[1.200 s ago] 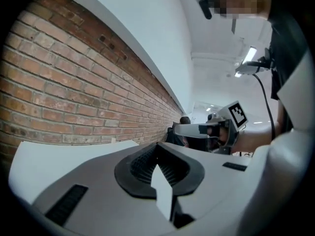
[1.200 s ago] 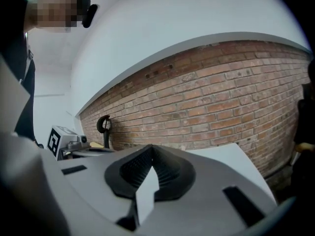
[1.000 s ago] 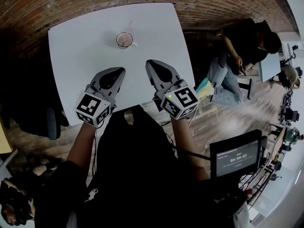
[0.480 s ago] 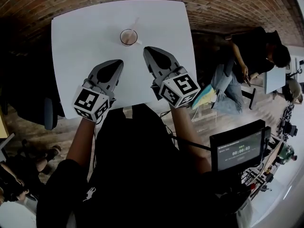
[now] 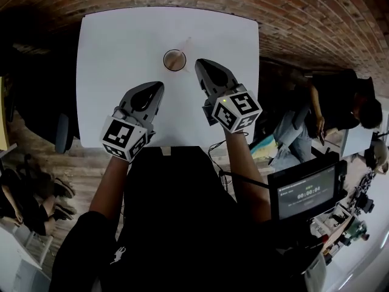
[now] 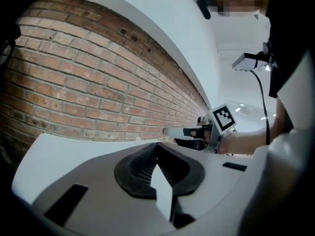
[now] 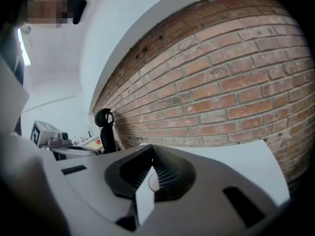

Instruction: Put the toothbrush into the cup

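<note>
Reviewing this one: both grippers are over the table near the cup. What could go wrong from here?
1. The right gripper, jaws shut, points at the cup from close by; pushing on could tip it.
2. The toothbrush is only a faint pale sliver by the cup's far side on the white table, so a grasp may miss it or bump the cup.
3. The left gripper is shut too; neither can take the toothbrush until its jaws open.

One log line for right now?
left hand-held gripper shut, empty | right hand-held gripper shut, empty, near cup | toothbrush on table by cup
</note>
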A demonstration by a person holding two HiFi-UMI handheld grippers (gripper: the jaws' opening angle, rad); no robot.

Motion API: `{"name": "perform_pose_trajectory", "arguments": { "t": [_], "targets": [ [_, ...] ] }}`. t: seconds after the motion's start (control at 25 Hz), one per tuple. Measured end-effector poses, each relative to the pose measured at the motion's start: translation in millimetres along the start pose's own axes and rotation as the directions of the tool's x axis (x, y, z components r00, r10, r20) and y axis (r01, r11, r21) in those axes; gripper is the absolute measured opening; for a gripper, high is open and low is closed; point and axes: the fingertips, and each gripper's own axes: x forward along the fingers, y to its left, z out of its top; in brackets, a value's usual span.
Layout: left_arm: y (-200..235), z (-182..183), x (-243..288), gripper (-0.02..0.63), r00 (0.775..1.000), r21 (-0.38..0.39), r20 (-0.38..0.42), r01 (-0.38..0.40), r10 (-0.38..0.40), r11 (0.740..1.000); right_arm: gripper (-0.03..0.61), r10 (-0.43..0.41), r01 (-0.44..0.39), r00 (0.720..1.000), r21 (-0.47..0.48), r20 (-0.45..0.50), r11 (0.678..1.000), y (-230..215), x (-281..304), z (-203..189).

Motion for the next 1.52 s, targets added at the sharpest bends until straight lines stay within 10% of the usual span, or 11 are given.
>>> {"name": "perform_pose_trajectory", "arguments": {
  "t": [0.72,1.52],
  "targets": [
    [14,-20,-32,0.006,0.980,-0.066,-0.017,-0.199,0.199,0.978,0.129,0.086,-0.078,0.989,0.074,-0.122,0.994,-19,59,-46],
    [28,-37,-25,0.006,0.975,-0.071,-0.053,-0.218,0.215,0.973,0.026,0.120,-0.113,0.989,0.082,-0.089,0.990,-27,86,-47]
  ]
}}
